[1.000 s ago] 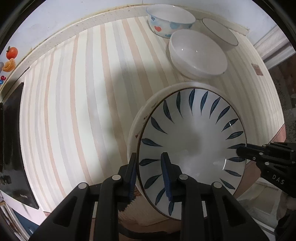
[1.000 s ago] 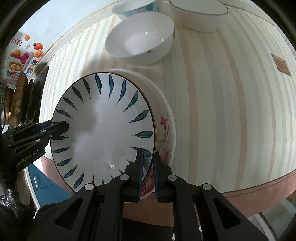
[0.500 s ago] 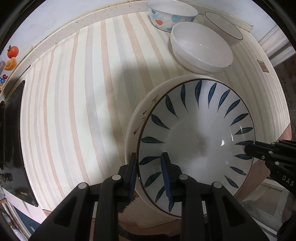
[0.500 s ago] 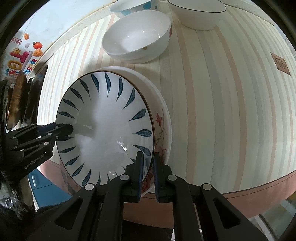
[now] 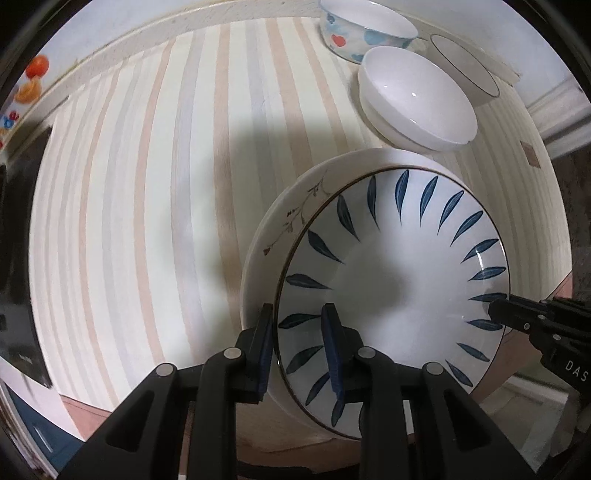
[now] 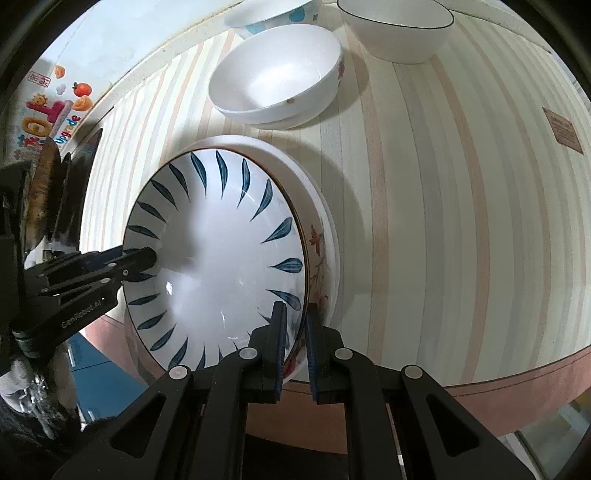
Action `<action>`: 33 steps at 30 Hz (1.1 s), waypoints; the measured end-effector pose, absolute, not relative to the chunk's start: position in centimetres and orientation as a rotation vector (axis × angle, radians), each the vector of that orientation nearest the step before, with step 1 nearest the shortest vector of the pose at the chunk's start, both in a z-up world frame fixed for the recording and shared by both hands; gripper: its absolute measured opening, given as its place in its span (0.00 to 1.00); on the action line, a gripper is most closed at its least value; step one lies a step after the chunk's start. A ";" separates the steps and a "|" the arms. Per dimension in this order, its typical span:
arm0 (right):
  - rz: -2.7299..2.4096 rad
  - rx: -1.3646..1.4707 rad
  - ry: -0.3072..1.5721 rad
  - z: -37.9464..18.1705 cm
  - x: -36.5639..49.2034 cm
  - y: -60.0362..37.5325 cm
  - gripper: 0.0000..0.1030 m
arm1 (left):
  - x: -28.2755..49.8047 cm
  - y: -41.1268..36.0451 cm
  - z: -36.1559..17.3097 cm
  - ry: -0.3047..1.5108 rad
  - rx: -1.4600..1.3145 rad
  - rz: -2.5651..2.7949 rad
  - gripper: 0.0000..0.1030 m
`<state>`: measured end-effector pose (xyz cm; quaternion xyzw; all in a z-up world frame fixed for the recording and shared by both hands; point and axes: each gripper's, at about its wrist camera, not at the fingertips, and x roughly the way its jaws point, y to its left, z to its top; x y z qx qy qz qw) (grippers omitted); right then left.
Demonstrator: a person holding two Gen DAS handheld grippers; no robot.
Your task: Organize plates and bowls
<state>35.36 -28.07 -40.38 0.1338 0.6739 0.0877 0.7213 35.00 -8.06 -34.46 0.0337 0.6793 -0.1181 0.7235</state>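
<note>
A white plate with blue leaf marks (image 5: pixel 391 288) lies nested in a larger floral-rimmed plate (image 5: pixel 295 206) near the front edge of the striped table (image 5: pixel 147 184). My left gripper (image 5: pixel 297 347) points down and is shut on the blue-leaf plate's near rim, one finger inside it and one outside. In the right wrist view my right gripper (image 6: pixel 295 343) is shut on the opposite rim of the blue-leaf plate (image 6: pixel 221 258), beside the floral plate (image 6: pixel 321 243). Each gripper shows in the other's view at the far rim: the right gripper (image 5: pixel 496 308) and the left gripper (image 6: pixel 147 258).
At the back of the table stand a plain white bowl (image 5: pixel 417 99), a bowl with red and blue hearts (image 5: pixel 354 33) and a black-rimmed bowl (image 5: pixel 465 66). A dark flat object (image 5: pixel 18 258) lies at the left edge. The wall with fruit stickers (image 6: pixel 59 107) runs behind.
The left gripper has rolled slightly, so the bowls at the back sit further right in its view. The blue-leaf plate has tilted a little over the floral plate. The right gripper has not moved.
</note>
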 end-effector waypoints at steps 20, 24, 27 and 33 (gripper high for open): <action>0.203 0.297 1.458 -38.4 34.8 -28.7 0.13 | 33.2 -5.1 -30.4 1.412 -0.015 -0.188 0.23; 0.183 0.249 1.399 -35.6 33.6 -27.8 0.13 | 31.1 -5.4 -27.2 1.339 0.002 -0.190 0.23; 0.169 0.242 1.350 -33.0 31.9 -27.2 0.13 | 29.1 -5.7 -25.2 1.306 0.003 -0.194 0.23; 0.162 0.222 1.257 -27.5 28.0 -25.3 0.14 | 25.9 -5.1 -20.8 1.249 -0.012 -0.222 0.23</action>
